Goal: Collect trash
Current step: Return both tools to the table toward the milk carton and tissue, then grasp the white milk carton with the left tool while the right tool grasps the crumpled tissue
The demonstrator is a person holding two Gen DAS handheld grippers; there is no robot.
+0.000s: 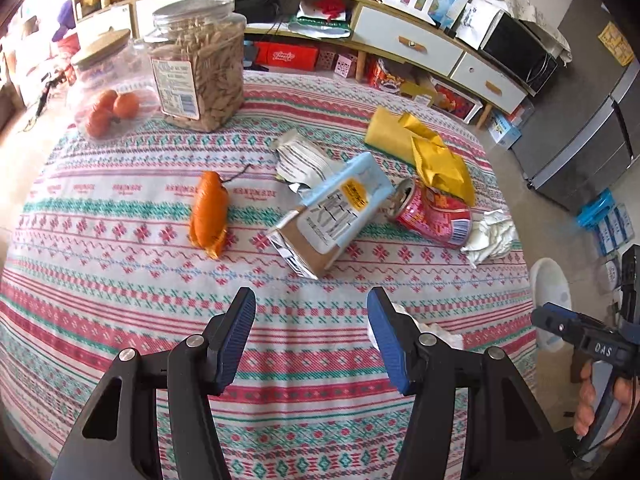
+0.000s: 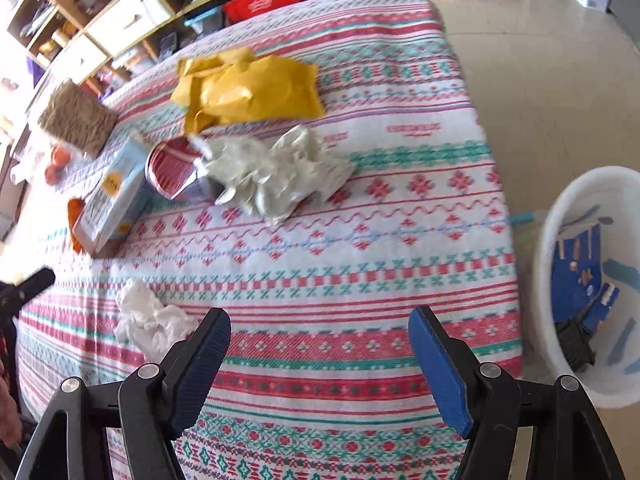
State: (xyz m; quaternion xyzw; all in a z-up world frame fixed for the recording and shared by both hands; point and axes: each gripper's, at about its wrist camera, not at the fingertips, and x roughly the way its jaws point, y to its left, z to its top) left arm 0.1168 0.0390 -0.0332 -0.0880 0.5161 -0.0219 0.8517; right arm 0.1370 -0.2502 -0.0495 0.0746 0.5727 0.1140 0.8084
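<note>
Trash lies on a patterned tablecloth [image 1: 120, 280]: an orange wrapper [image 1: 209, 214], a crumpled silver wrapper [image 1: 300, 160], a light blue carton [image 1: 332, 212] on its side, a red can [image 1: 432, 212] on its side, yellow paper bags [image 1: 424, 148] and crumpled white paper [image 1: 492, 236]. A small white tissue [image 2: 150, 318] lies near the front edge. My left gripper [image 1: 312, 308] is open and empty above the cloth, short of the carton. My right gripper [image 2: 320, 328] is open and empty over the table's front, right of the tissue. A white bin [image 2: 592, 280] holding blue scraps stands on the floor to the right.
A clear jar of seeds [image 1: 200, 60] and a lidded glass jar with oranges [image 1: 108, 88] stand at the table's far left. A long cabinet with drawers [image 1: 408, 44] and boxes stands behind. The table edge drops to tiled floor [image 2: 540, 80] on the right.
</note>
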